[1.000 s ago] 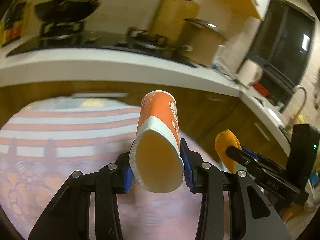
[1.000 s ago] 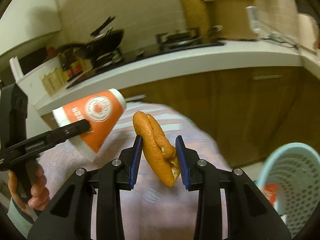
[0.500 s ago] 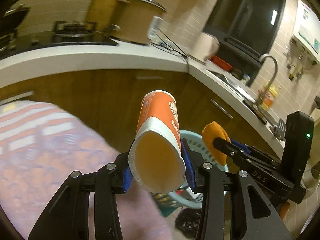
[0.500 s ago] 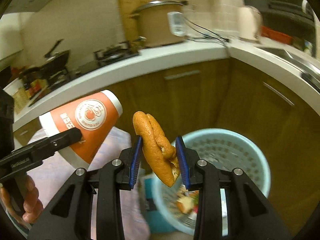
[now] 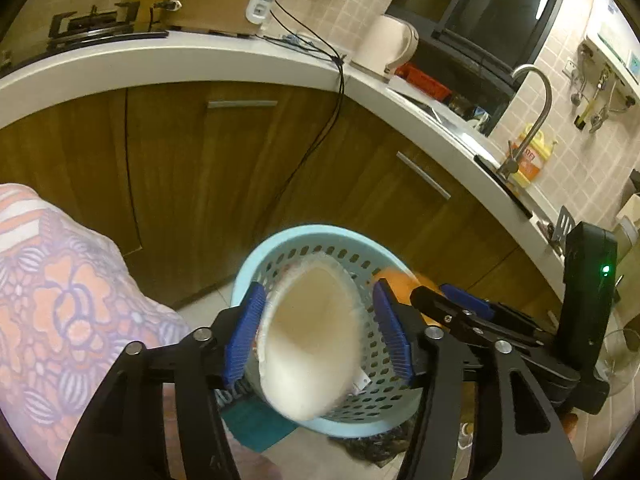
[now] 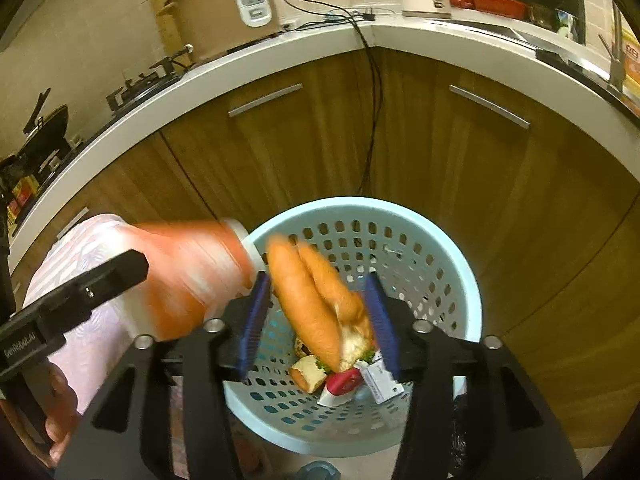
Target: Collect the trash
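cabinets (image 6: 420, 128) of brown wood with metal handles fill the background, curving under a pale countertop (image 6: 248, 60), and we take the light blue perforated basket (image 6: 452, 276) on the floor in front of them as our landmark. behind the basket, up on the countertop, stands a large rice cooker (image 6: 224, 12) whose black cord hangs down the cabinet front. to the left of the basket is a surface draped in a cloth (image 5: 64, 304) with orange and purple flowers.

we see both hand-held grippers poised above the basket. our left gripper (image 5: 318, 332) has just been opening: its blue pads stand apart with a visible gap on each side of the orange paper cup (image 5: 310, 336), which is blurred, mouth toward the camera, between the jaws and over the basket's left rim. in the right wrist view the same cup shows as a smeared orange shape left of the basket.

our right gripper (image 6: 318, 316) has also just been opening: its pads are spread and neither presses on the orange bread roll (image 6: 320, 304), which hangs tilted between them, directly over the basket's inside. the roll looks split lengthwise, with a pale torn end lowest.

at the bottom of the basket lie food scraps (image 6: 308, 372) and white wrappers (image 6: 380, 384). fingers of a hand (image 6: 56, 416) show at the lower left.
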`<action>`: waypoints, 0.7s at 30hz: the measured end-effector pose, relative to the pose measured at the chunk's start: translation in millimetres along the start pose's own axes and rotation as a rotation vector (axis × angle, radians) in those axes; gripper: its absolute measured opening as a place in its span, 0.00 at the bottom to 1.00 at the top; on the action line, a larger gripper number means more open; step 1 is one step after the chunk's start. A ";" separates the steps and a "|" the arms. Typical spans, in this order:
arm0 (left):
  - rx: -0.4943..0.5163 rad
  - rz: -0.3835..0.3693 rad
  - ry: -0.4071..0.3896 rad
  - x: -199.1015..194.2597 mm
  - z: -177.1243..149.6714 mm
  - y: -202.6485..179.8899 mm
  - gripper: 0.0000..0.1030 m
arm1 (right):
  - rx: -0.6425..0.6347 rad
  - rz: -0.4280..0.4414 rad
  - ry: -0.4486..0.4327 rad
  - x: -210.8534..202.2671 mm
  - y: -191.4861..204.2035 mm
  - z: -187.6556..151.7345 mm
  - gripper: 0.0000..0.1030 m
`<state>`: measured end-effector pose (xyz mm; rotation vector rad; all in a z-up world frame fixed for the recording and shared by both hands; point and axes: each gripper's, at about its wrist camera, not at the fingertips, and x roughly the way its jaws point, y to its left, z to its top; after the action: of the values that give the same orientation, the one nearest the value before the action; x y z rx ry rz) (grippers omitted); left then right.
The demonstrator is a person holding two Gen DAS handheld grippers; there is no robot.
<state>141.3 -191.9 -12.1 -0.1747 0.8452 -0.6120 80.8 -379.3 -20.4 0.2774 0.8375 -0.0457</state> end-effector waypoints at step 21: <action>-0.010 0.040 -0.238 -106.4 -51.9 -2.4 0.81 | -0.091 0.002 -0.177 -76.2 51.9 -19.2 0.54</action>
<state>47.9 -128.3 23.5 -0.2346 0.6201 -0.5374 23.5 -329.5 35.3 0.1853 0.6611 -0.0299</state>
